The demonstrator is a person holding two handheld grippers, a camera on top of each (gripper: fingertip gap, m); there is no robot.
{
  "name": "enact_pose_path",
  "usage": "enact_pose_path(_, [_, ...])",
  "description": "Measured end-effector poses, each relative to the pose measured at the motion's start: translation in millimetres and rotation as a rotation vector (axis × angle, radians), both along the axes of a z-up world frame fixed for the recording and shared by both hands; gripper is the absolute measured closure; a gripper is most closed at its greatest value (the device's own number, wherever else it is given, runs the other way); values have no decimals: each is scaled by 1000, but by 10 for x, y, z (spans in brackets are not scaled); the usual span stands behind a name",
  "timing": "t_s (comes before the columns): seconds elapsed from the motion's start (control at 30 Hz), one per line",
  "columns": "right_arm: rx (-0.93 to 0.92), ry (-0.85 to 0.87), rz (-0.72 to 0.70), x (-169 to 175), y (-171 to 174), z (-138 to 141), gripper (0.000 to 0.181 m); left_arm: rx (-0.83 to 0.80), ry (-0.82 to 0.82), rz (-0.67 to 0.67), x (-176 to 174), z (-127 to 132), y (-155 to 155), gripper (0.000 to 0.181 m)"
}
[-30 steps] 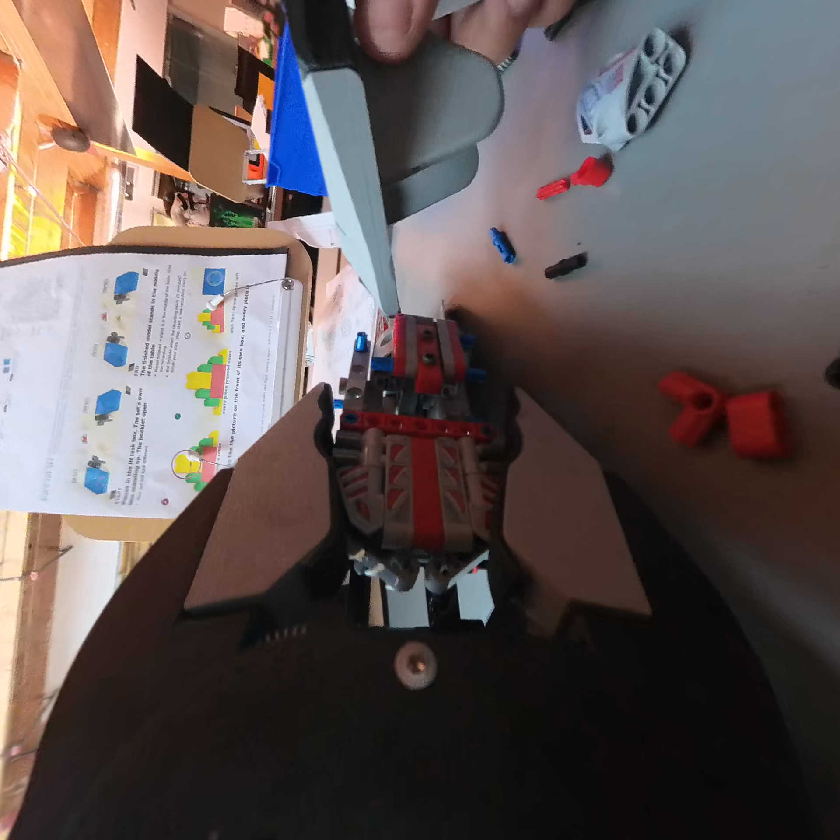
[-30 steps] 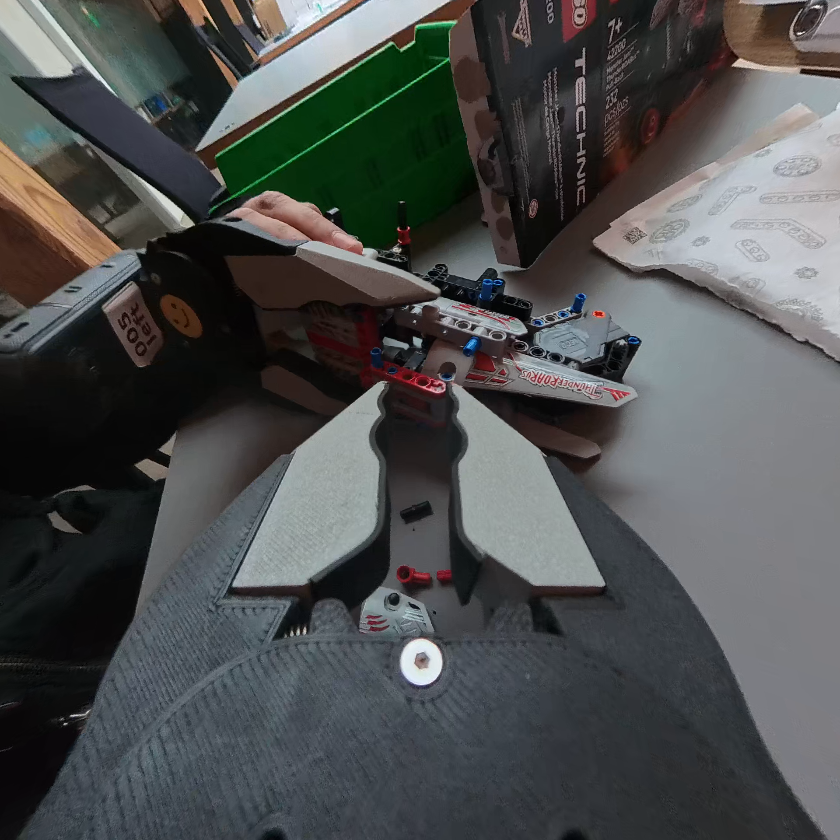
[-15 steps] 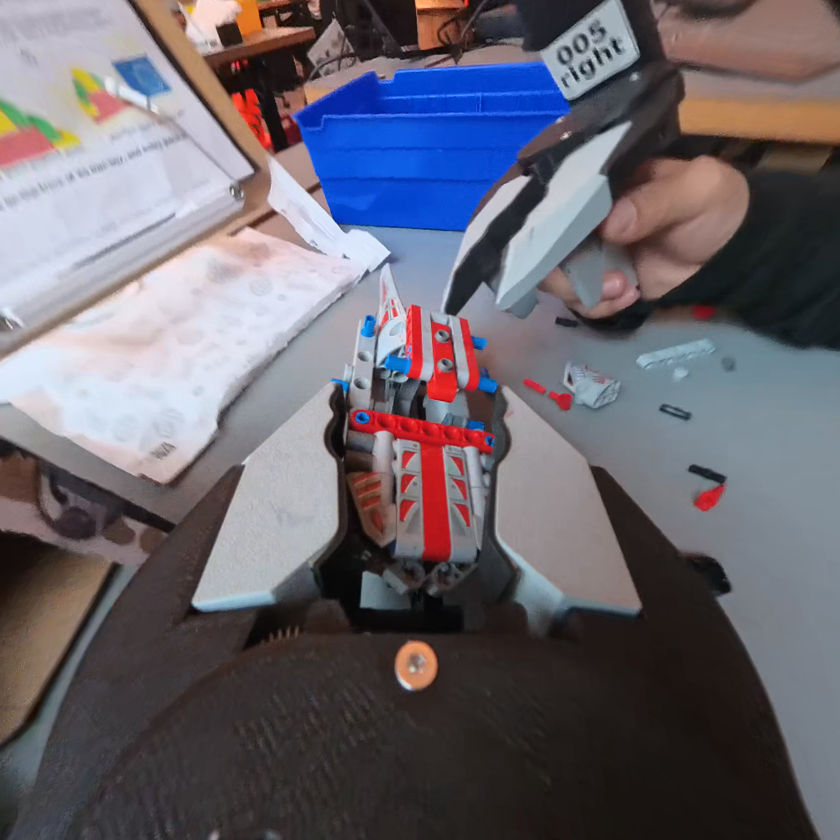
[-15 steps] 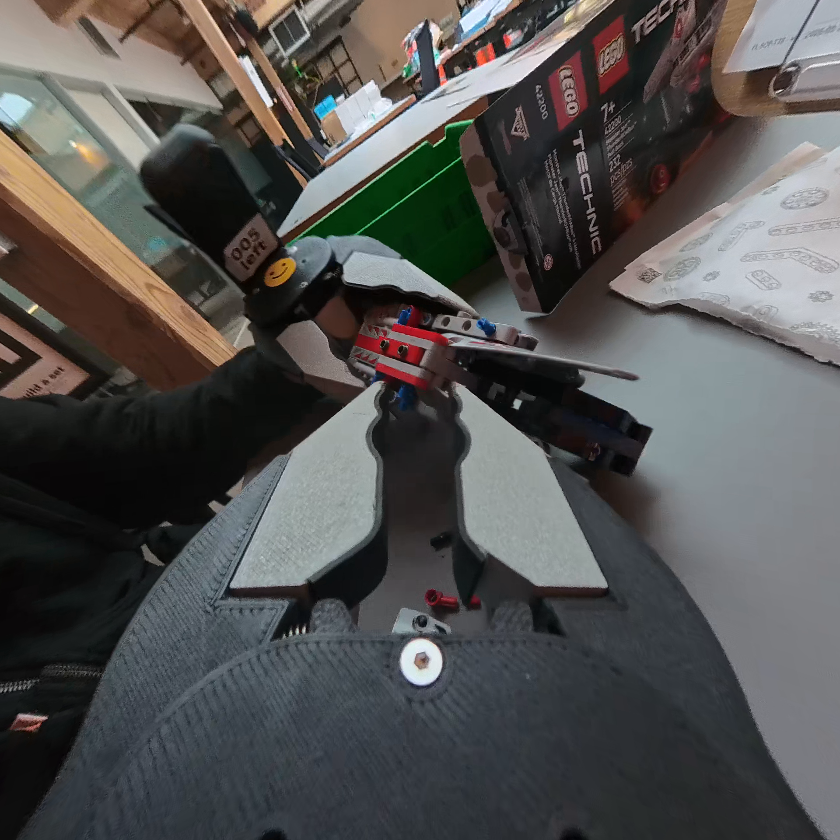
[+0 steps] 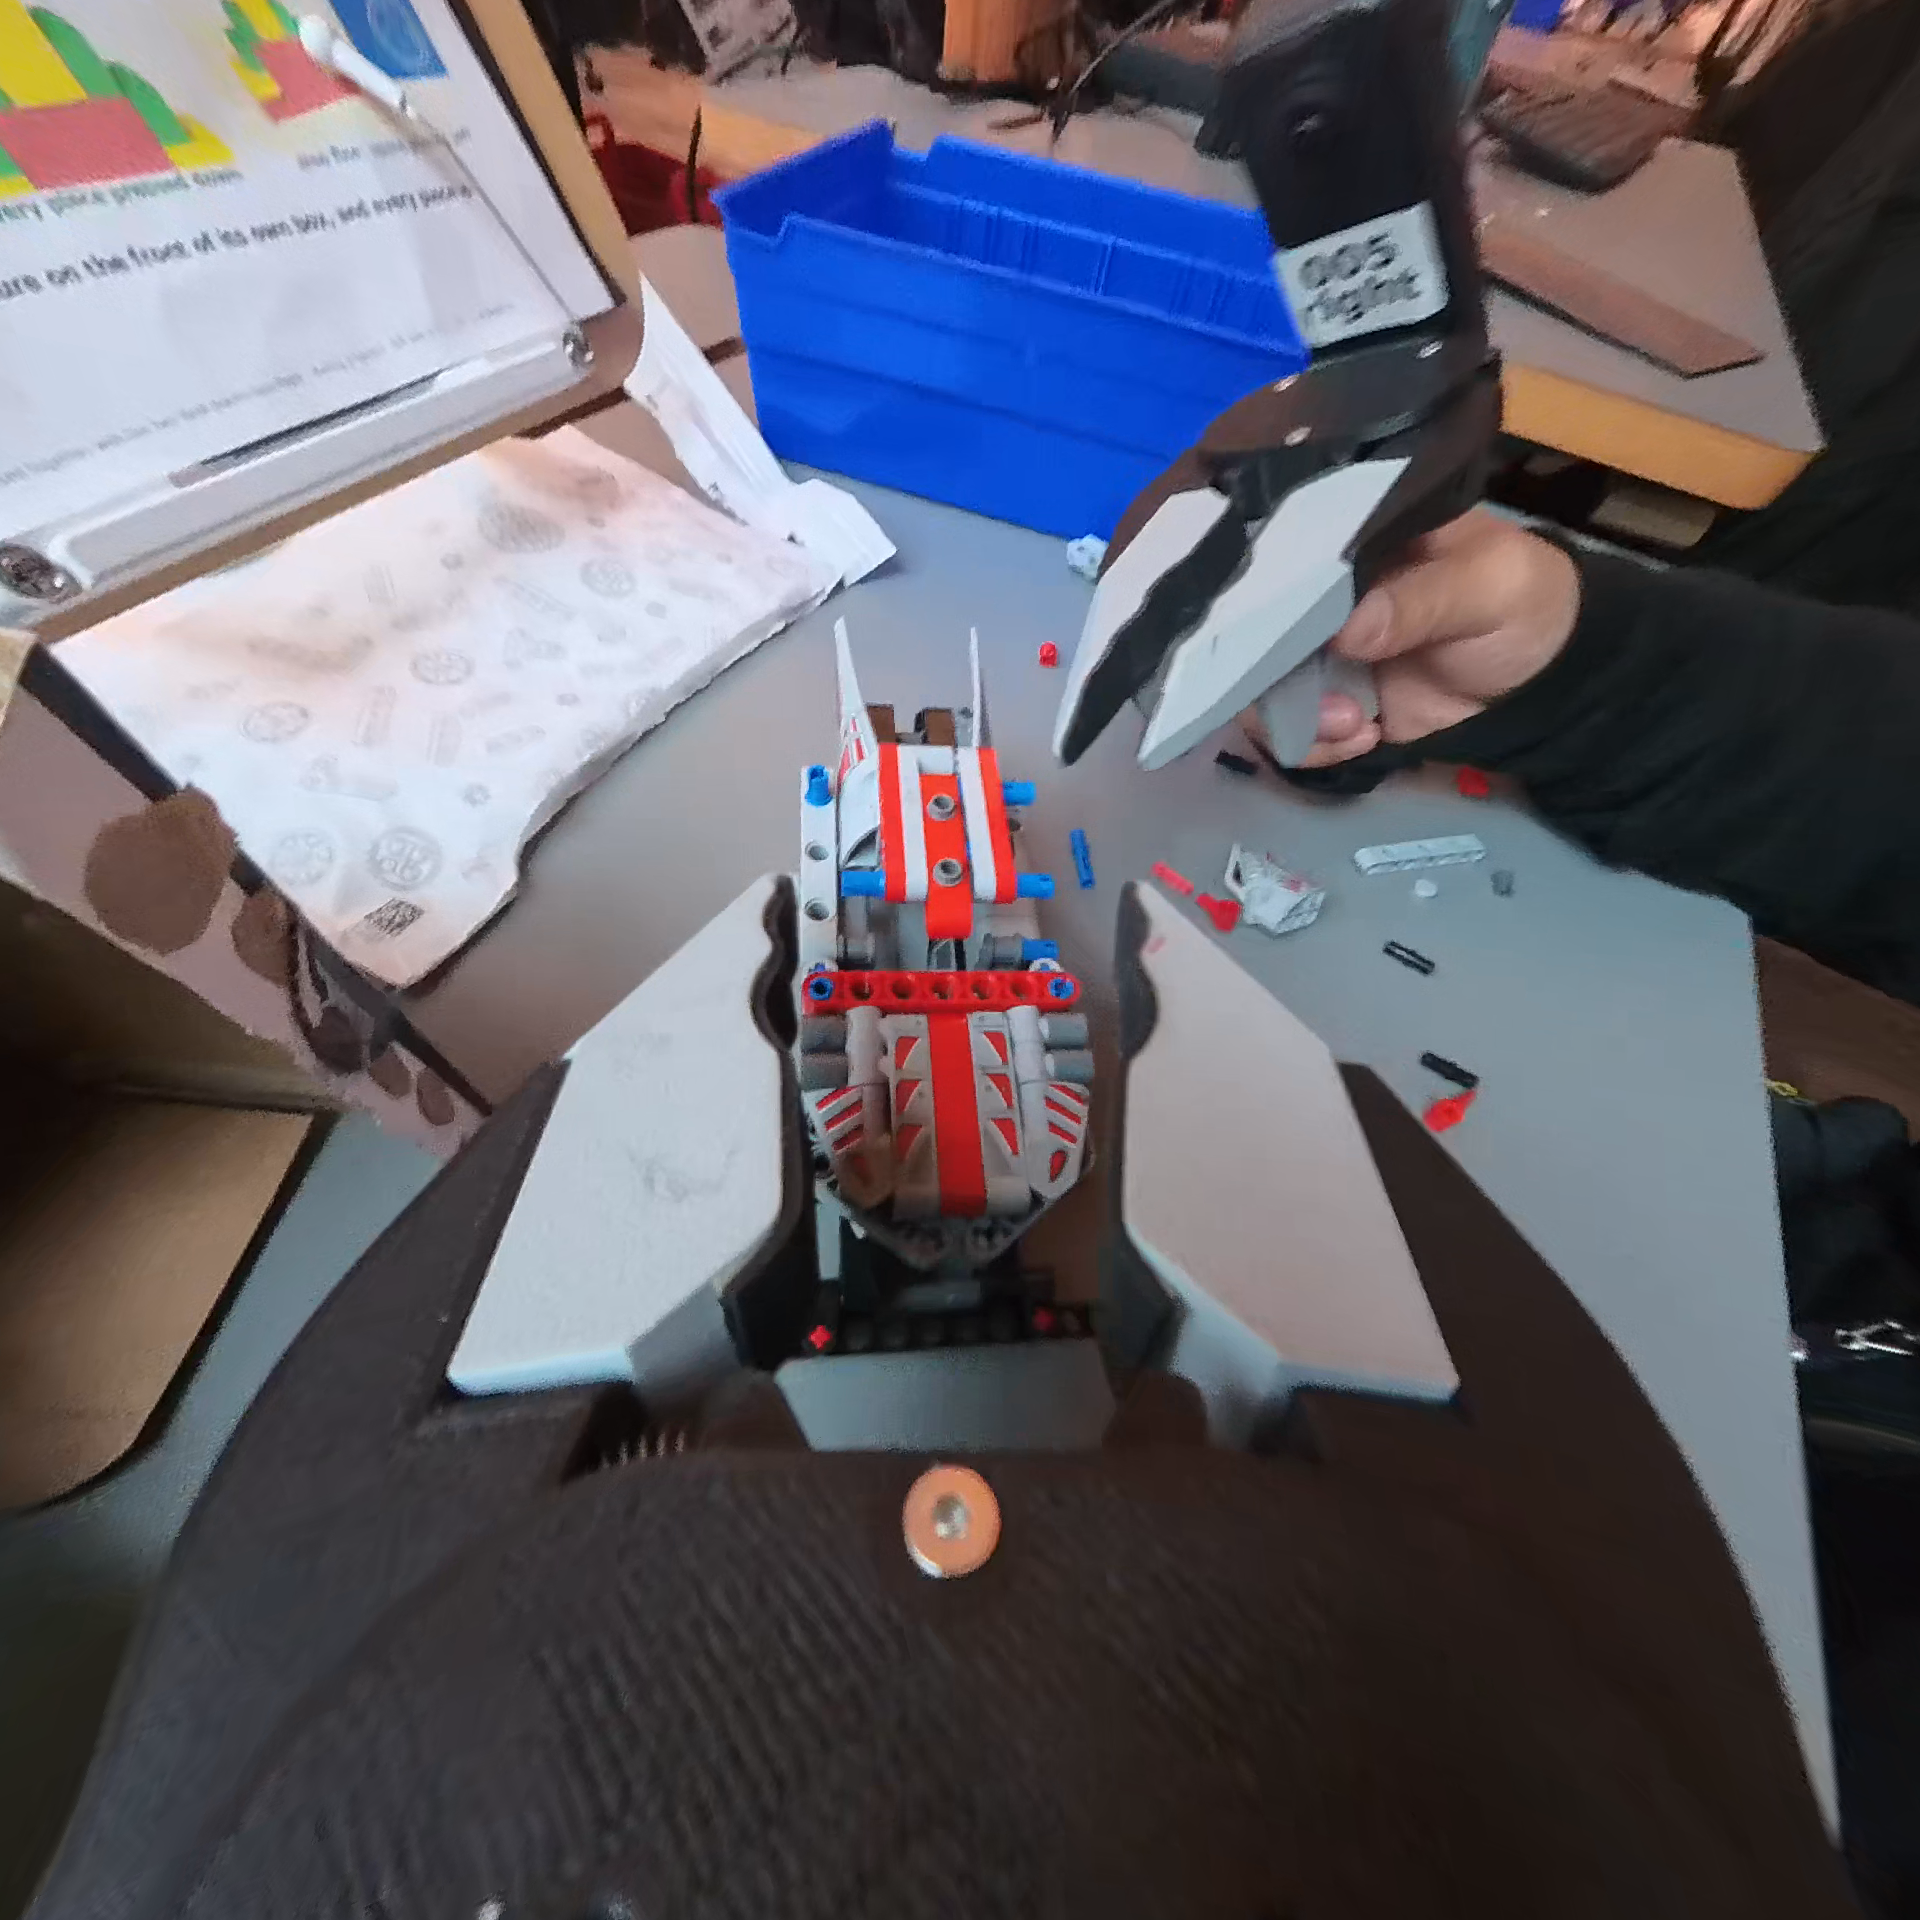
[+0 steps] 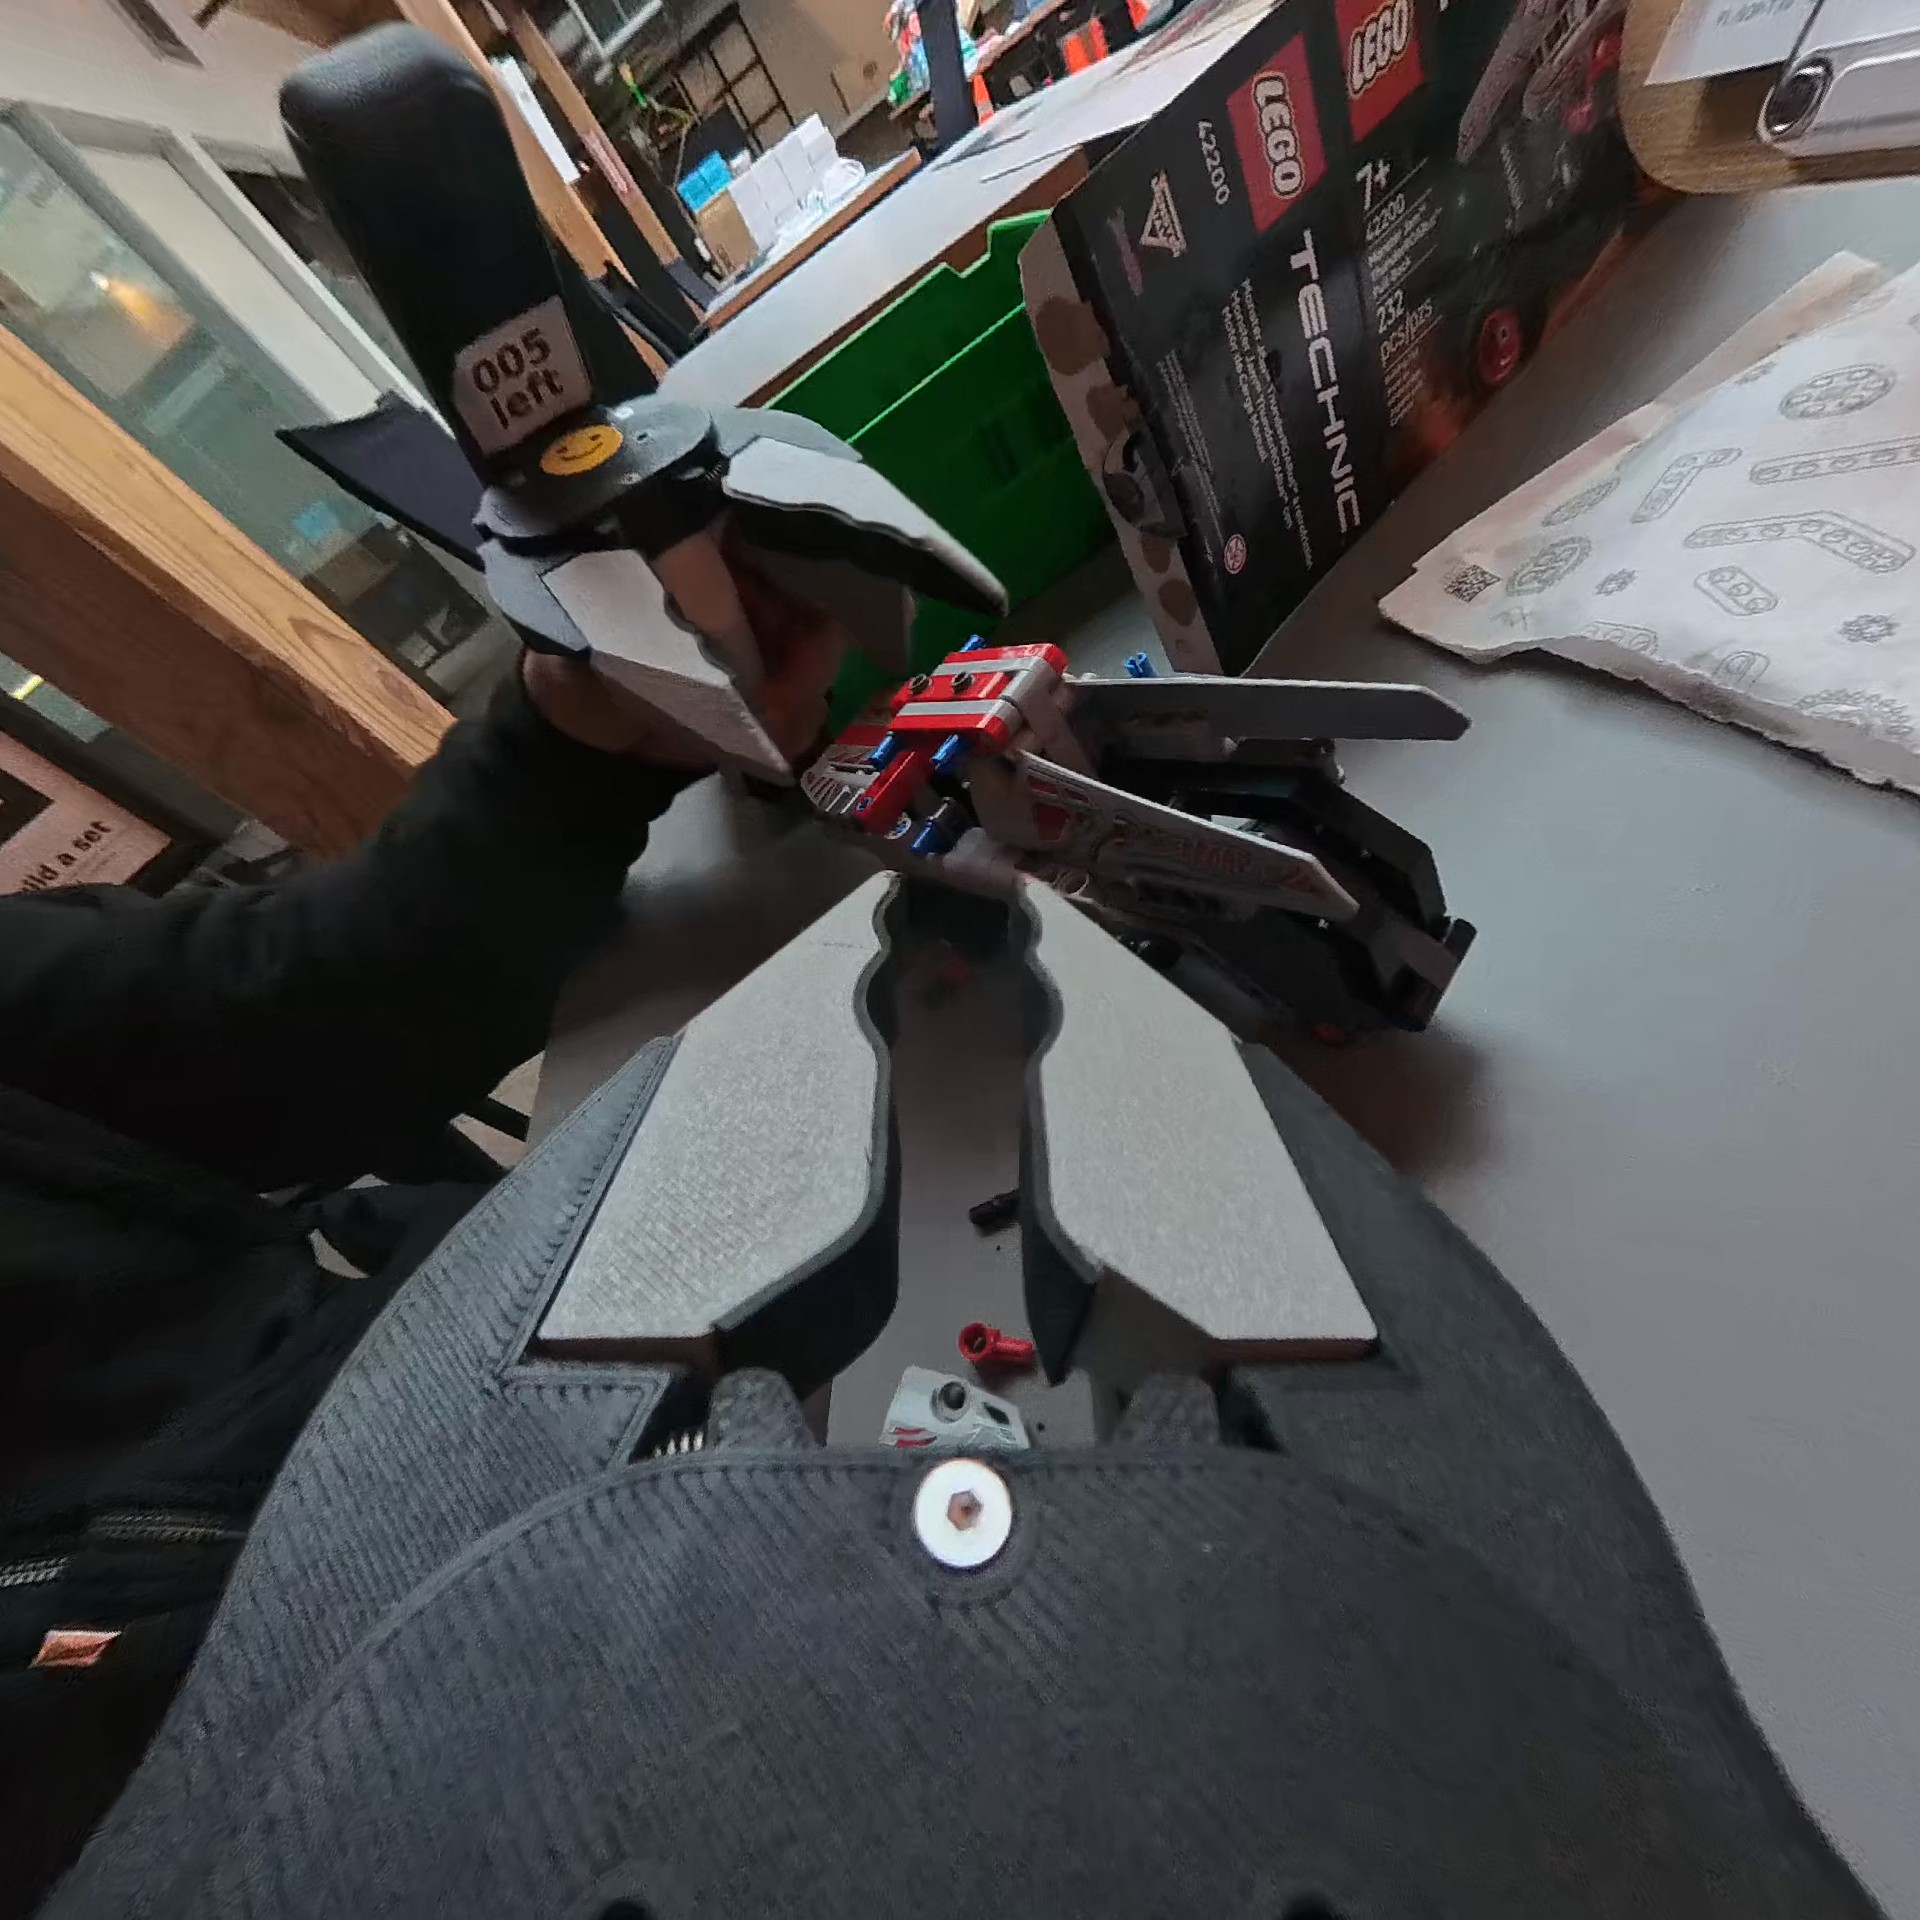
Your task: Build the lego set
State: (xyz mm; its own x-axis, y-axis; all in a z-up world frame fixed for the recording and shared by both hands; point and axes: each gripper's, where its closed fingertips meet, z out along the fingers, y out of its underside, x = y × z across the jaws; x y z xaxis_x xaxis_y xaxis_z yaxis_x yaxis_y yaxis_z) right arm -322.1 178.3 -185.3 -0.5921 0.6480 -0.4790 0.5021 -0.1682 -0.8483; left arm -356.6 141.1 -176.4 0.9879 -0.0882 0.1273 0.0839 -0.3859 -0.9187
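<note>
The part-built red, grey and black Lego car (image 5: 956,1091) sits nose-first between the fingers of my left gripper (image 5: 951,904), which is shut on its front. In the right wrist view the car (image 6: 1143,831) tilts, with its rear on the grey table and its nose held up by the left gripper (image 6: 894,686). My right gripper (image 6: 961,904) is slightly open and empty, with its tips just short of the car's side. In the left wrist view it (image 5: 1101,753) hovers to the right of the car's rear. Under it lie a red pin (image 6: 992,1345), a grey printed panel (image 6: 951,1403) and a black pin (image 6: 992,1207).
Loose pieces lie to the right of the car: a blue pin (image 5: 1081,857), a grey beam (image 5: 1418,854) and black pins (image 5: 1408,956). A blue bin (image 5: 997,312), a paper parts bag (image 5: 436,675) and an instruction board (image 5: 260,208) stand behind. The set's box (image 6: 1299,312) and a green bin (image 6: 956,395) stand at the far side. Left tips to right tips: about 6 centimeters. The black pin (image 6: 992,1207) lies around 9 centimeters away from my right fingertips.
My left gripper has rolled upright with the car in it, and the car's rear has come down onto the table. My right gripper has drawn back from the car's side.
</note>
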Motion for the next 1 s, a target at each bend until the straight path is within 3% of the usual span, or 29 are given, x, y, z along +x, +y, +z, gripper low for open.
enact_pose_path(0.3, [357,172,-55,-90,42,33,158,-116,163,9,14,-214,154,129])
enact_pose_path(0.47, [273,74,8,-161,-158,1,168,-120,282,47,-43,-173,146,139])
enact_pose_path(0.57, [230,54,-7,-160,-134,34,162,-132,283,48,-38,-175,131,139])
enact_pose_path(0.7, [559,254,-100,-163,-8,71,152,-126,180,8,16,-169,99,136])
enact_pose_path(0.8, [839,392,-186,-148,-50,76,146,-143,-21,-87,148,-159,16,107])
enact_pose_path(0.83, [975,472,-233,-164,-45,112,152,-122,-48,-75,109,-119,5,110])
enact_pose_path(0.9, [1240,619,-291,-200,-60,160,164,-89,-35,-34,11,-67,-4,111])
enact_pose_path(1.0, [1389,669,-257,-254,-189,36,160,-113,68,-49,41,-110,-7,106])
